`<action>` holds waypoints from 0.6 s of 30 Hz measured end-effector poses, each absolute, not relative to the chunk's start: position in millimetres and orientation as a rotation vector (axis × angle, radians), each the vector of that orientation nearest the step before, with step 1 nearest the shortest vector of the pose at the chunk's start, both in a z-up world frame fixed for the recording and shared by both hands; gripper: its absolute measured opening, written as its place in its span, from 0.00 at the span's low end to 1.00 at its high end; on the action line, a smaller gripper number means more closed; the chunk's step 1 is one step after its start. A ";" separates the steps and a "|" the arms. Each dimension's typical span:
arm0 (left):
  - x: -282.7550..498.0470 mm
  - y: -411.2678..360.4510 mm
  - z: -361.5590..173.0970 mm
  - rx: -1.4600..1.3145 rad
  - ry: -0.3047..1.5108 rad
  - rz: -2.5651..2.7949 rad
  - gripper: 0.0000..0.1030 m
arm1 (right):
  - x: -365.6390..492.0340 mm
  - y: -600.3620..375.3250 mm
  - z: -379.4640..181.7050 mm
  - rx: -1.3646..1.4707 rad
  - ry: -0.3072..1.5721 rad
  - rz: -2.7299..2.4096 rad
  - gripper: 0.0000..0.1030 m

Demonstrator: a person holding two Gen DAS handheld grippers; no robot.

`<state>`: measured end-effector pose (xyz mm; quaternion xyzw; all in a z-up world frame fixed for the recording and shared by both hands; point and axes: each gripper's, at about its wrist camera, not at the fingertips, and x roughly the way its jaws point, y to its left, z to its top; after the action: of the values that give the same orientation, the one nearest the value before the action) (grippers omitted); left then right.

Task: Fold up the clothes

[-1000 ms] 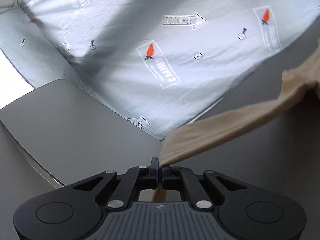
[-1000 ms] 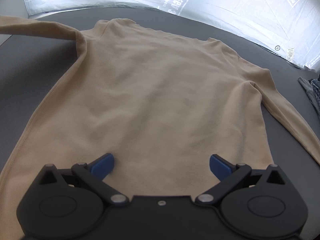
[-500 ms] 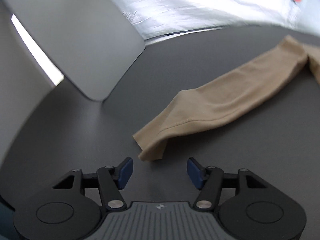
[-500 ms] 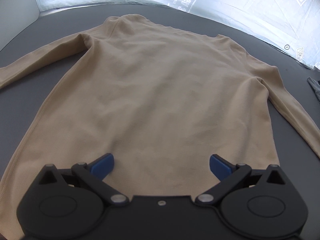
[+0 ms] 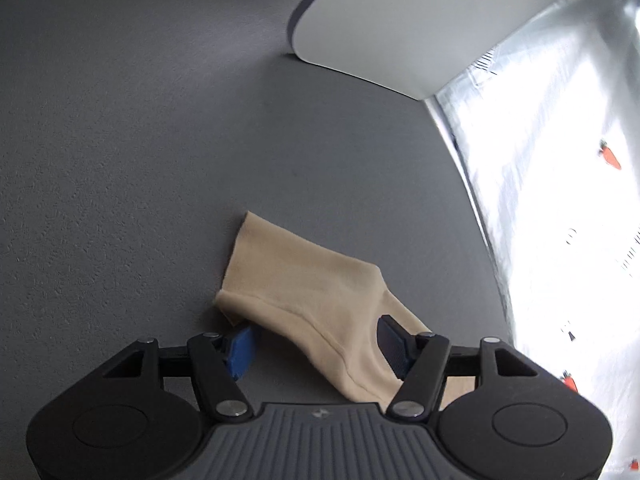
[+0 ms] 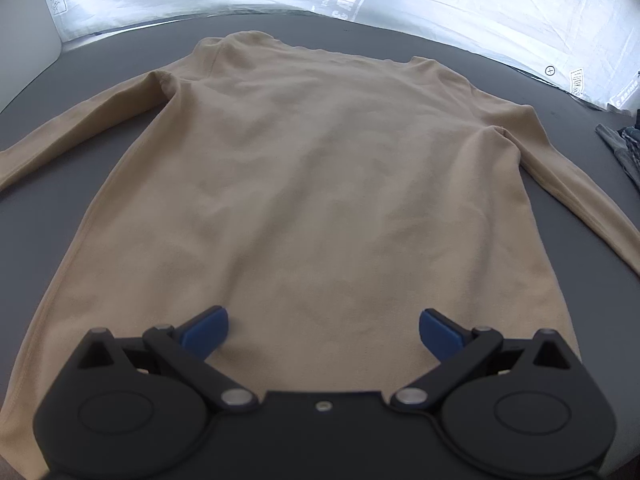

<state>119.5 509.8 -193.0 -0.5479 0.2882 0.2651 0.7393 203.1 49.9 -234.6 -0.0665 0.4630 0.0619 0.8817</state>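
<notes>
Change since earlier: one second ago the left gripper was clenched on the sleeve cuff and held it up; now its fingers are spread and the cuff lies on the table. Its view has also swung, so the grey panel is now at the upper right instead of the left.
Right gripper since earlier: it keeps the same place over the hem, and it is open as before.
Table: dark grey, with a fine grain; it carries the whole garment.
Left gripper: released, holding nothing; the blue left pad is over bare table just beside the cuff, and the other pad is over the sleeve cloth.
Left sleeve: beige, flat on the table, the cuff end pointing away from the gripper; in the right wrist view it stretches out to the left edge.
Grey panel: pale, with a rounded corner, at the far end of the table.
Printed sheet: silvery white with small carrot prints, along the right side of the table.
Sweater: beige, long-sleeved, spread flat, collar at the far side and hem at the near side.
Right gripper: fingers wide apart, grasping nothing, above the middle of the hem.
Right sleeve: it runs out to the right and toward the near side.
Dark clothes: a grey pile at the right edge, apart from the sweater.
</notes>
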 end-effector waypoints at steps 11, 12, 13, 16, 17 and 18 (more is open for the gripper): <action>144.4 515.9 -150.2 -0.850 0.556 0.582 0.03 | 194.3 79.2 -222.7 -0.186 0.926 0.110 0.70; 143.9 512.1 -145.6 -0.794 0.549 0.568 0.03 | 192.4 86.4 -220.3 -0.195 0.912 0.138 0.62; 143.4 507.4 -143.1 -0.728 0.558 0.562 0.03 | 190.3 94.1 -217.7 -0.205 0.898 0.168 0.60; 137.7 494.6 -149.5 -0.598 0.622 0.549 0.03 | 188.7 113.7 -214.8 -0.211 0.887 0.248 0.54; 132.1 492.2 -159.8 -0.598 0.664 0.546 0.03 | 188.9 119.9 -214.6 -0.212 0.890 0.282 0.48; 126.2 489.9 -169.9 -0.593 0.703 0.545 0.04 | 187.9 125.1 -213.8 -0.217 0.889 0.316 0.43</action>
<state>126.2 489.9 -169.9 -0.2827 0.3350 0.2598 0.8604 187.9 125.1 -213.8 -0.1041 0.4275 0.1521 0.8851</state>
